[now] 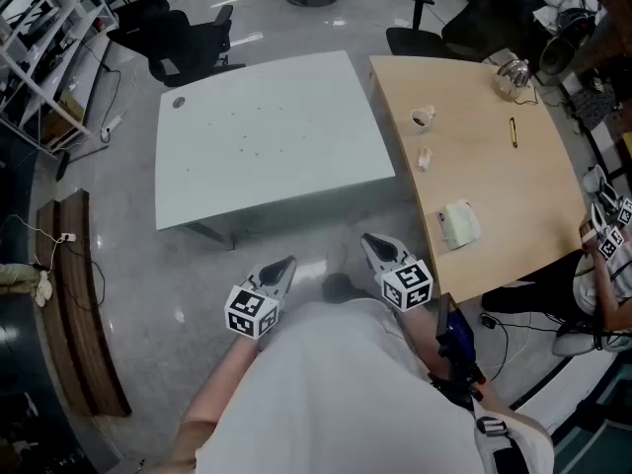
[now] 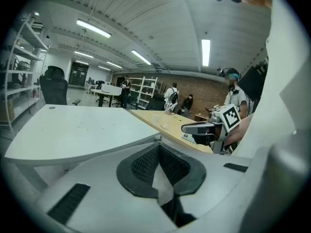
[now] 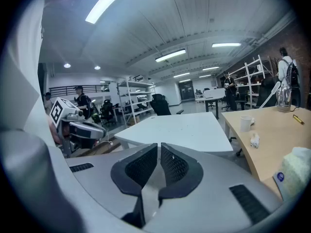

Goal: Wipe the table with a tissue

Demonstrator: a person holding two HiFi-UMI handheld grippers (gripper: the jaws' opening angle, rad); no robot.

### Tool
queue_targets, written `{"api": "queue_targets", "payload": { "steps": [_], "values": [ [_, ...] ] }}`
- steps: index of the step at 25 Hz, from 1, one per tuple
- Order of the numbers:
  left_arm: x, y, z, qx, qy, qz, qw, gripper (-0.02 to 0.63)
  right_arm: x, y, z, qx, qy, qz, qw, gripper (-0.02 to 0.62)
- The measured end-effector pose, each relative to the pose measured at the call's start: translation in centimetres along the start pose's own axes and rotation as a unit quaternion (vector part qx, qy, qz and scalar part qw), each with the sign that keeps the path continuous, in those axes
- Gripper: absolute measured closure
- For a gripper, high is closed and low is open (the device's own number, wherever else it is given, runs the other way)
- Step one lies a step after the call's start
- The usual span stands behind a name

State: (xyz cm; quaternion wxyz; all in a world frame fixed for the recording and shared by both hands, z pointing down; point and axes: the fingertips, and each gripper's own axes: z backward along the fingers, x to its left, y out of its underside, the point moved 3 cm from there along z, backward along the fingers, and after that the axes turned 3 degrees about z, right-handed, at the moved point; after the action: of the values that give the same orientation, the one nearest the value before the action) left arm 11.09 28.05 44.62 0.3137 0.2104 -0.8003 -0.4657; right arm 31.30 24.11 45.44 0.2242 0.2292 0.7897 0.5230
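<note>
A pack of tissues [image 1: 458,223] lies near the front edge of the wooden table [image 1: 494,181], and shows at the right edge of the right gripper view as the tissue pack [image 3: 294,171]. A small crumpled tissue [image 1: 425,158] lies further back, beside a white cup [image 1: 422,118]. The white table [image 1: 267,136] stands ahead of me, its top bare except for small specks. My left gripper [image 1: 284,265] and right gripper [image 1: 370,240] hang over the floor in front of both tables, held close to my body. Each has its jaws together with nothing between them.
A pen [image 1: 513,131] and a glass jar [image 1: 512,75] sit on the wooden table's far part. Black office chairs [image 1: 183,38] stand behind the white table. Another person [image 1: 607,265] with marker-cube grippers sits at the right edge. A wooden bench [image 1: 79,304] lies at the left.
</note>
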Motion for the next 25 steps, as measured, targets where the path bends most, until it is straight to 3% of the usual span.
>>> {"api": "queue_targets", "payload": {
  "steps": [5, 19, 22, 25],
  "values": [
    [2.2, -2.1, -2.6, 0.000, -0.004, 0.003, 1.0000, 0.600, -2.5, -1.3, -2.6, 0.001, -0.003, 0.002, 1.000, 0.563],
    [6.5, -7.2, -11.2, 0.016, 0.036, -0.005, 0.9992, 0.600, -11.1, -2.4, -7.3, 0.028, 0.042, -0.020, 0.999, 0.563],
    [7.0, -8.1, -12.3, 0.019, 0.039, -0.003, 0.9991, 0.600, -13.5, -1.8, -7.6, 0.050, 0.067, -0.018, 0.996, 0.563],
    [7.4, -8.6, -13.3, 0.029, 0.041, -0.005, 0.9987, 0.600, -17.2, -0.7, -7.4, 0.077, 0.118, -0.032, 0.989, 0.563]
  ]
}}
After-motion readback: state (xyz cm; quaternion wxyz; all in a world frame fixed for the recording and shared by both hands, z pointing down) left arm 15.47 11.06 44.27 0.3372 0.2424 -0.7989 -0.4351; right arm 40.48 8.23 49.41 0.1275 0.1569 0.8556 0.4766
